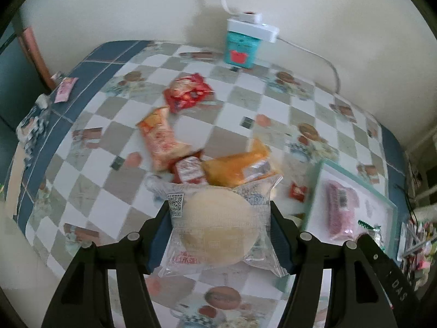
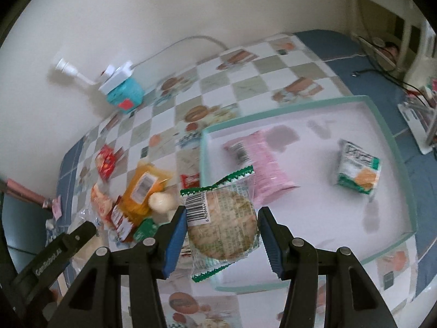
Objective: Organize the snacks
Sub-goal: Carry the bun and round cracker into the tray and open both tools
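Both wrist views close above table point(image 1: 245, 101), sharing tray point(image 2: 393, 136)

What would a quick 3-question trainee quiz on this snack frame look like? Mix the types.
1. True or false: the left gripper holds nothing.
2. How many packets lie in the tray?
3. The right gripper holds: A) orange packet B) green-edged cracker packet C) teal box

Key
1. False: it grips the clear-wrapped round cake.
2. Two: the pink packet and the green-and-white packet.
3. B
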Available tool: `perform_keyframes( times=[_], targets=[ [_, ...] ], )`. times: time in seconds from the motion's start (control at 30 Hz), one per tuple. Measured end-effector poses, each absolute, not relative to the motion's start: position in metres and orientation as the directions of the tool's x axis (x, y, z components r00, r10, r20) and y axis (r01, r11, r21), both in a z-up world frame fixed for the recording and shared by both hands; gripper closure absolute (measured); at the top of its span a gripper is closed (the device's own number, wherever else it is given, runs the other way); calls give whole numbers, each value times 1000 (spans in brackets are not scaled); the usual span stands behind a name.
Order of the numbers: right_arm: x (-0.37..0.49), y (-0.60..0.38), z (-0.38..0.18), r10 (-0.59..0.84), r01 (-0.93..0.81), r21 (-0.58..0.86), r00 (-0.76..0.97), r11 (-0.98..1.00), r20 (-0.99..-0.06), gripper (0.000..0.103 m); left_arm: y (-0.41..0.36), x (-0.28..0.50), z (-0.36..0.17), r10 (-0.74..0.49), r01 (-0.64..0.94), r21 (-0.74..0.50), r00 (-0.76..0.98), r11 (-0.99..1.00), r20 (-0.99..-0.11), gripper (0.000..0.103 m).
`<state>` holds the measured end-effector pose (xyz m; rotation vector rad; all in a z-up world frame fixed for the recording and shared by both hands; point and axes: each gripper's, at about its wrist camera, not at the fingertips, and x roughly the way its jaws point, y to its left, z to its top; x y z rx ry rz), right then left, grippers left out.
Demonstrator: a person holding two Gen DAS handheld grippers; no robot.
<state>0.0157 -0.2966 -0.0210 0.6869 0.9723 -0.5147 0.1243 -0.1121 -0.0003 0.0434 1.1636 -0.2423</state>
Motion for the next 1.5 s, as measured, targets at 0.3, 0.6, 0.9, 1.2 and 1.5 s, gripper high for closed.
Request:
perform_keyframes(
  times=[0.3,0.6,0.9,1.2,1.5],
  targets=[
    [-27,-346,-21,-120,746,313,462,588,-879,47,-172,92,2,-222,342,-99,343,934,-913,36],
    [-77,-394,-33,-188,860,250,363,445,-913,47,-240,46,-23,-242,510,-74,270,857,-932,36],
    [-114,-422,-49,-213,921,171,255,349,-943,47,-270,26,-55,-212,581,-53,210,812,-954,35],
    [-116,-426,-61,-190,929,158,230,335,-954,47,-278,24,-64,-210,600,-42,212,799,-954,35],
    [-110,-426,-66,-170,923,152,223,353,-960,43,-276,26,-58,-223,597,-39,238,801,-945,30]
  ],
)
